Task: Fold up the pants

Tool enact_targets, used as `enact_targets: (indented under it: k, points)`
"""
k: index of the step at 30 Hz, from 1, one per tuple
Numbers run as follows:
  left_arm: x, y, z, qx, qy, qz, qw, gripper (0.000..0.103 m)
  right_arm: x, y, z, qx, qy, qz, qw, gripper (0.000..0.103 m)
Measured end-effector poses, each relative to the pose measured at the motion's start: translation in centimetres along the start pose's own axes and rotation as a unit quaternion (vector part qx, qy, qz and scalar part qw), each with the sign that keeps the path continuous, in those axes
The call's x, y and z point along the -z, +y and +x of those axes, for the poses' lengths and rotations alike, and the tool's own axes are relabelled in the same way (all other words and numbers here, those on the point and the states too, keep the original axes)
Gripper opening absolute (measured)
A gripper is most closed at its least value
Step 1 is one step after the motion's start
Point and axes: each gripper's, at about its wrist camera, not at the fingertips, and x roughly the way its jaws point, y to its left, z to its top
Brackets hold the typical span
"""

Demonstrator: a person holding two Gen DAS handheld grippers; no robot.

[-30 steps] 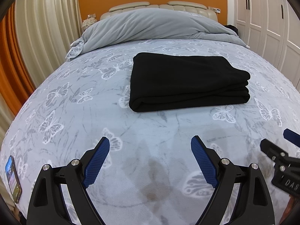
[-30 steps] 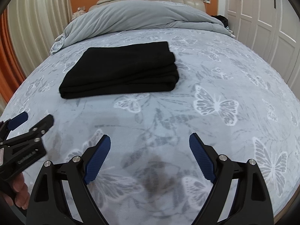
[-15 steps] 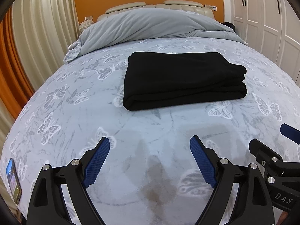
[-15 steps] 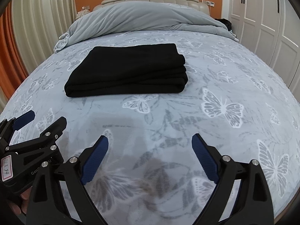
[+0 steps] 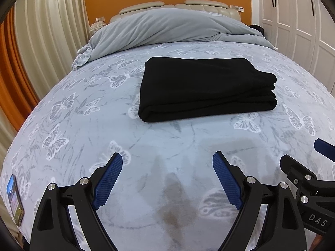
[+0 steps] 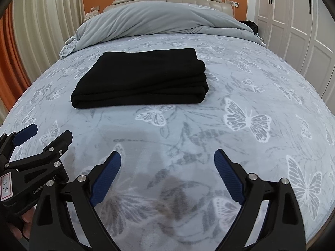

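Observation:
The black pants point(image 5: 205, 87) lie folded into a thick rectangle on the butterfly-print bed point(image 5: 83, 125); they also show in the right wrist view point(image 6: 142, 81). My left gripper point(image 5: 167, 163) is open and empty, held over the bed's near part, well short of the pants. My right gripper point(image 6: 167, 161) is open and empty, side by side with the left and equally short of the pants. Each gripper shows at the edge of the other's view.
A grey duvet point(image 5: 167, 29) is bunched at the head of the bed by the padded headboard point(image 5: 173, 5). A phone point(image 5: 14, 198) lies at the bed's near left edge. White wardrobe doors point(image 5: 303, 21) stand on the right, curtains point(image 5: 41, 41) on the left.
Both grippers have drawn back and risen slightly from the pants, staying open. The folded pants have not moved.

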Motion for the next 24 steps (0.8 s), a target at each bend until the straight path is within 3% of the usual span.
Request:
enact_targets:
  k: [15, 24]
  points:
    - [0.10, -0.38, -0.16, 0.001, 0.001, 0.004, 1.0000, 0.085, 0.03, -0.08, 0.03, 0.000, 0.001, -0.001, 1.000, 0.088]
    - [0.11, 0.20, 0.21, 0.005, 0.015, -0.019, 0.9997, 0.085, 0.07, -0.13, 0.06, 0.001, 0.001, -0.001, 1.000, 0.088]
